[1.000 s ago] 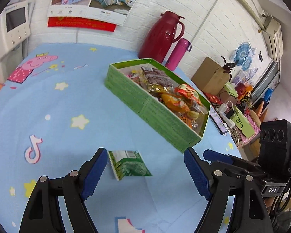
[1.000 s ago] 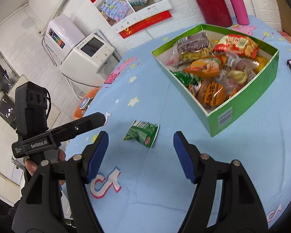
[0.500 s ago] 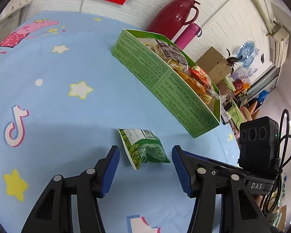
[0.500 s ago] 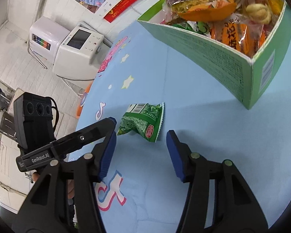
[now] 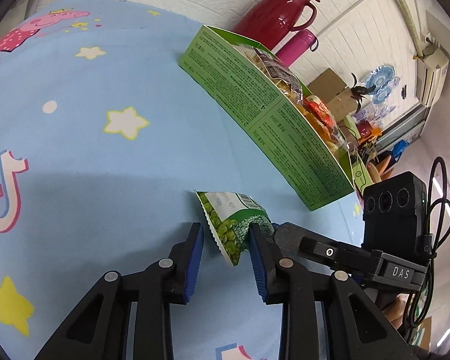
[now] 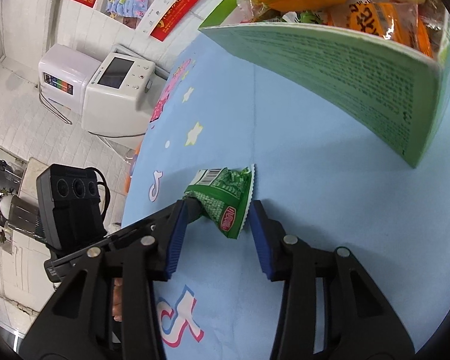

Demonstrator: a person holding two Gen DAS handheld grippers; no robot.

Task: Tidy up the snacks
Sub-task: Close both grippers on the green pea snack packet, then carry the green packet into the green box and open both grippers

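A green pea packet [image 5: 228, 216] lies on the blue cartoon cloth [image 5: 105, 165], bunched up between the blue pads of my left gripper [image 5: 226, 237]. Its right pad presses into the crumpled foil and its left pad sits against the serrated edge. From the opposite side my right gripper [image 6: 217, 219] straddles the same packet [image 6: 225, 189] with its fingers spread wider, open. One left fingertip [image 6: 192, 207] shows inside that span. Just beyond stands the green snack box [image 5: 270, 120], its wall [image 6: 345, 69] filled with several packets.
A dark red thermos jug [image 5: 273, 9] and a pink bottle [image 5: 294, 45] stand behind the box. A white machine with a screen [image 6: 105, 90] sits off the table's far edge. Cardboard boxes and clutter [image 5: 330, 90] lie past the table.
Both grippers dropped low and moved in on the packet from opposite sides. The left gripper's fingers narrowed onto it, and the packet went from flat to bunched.
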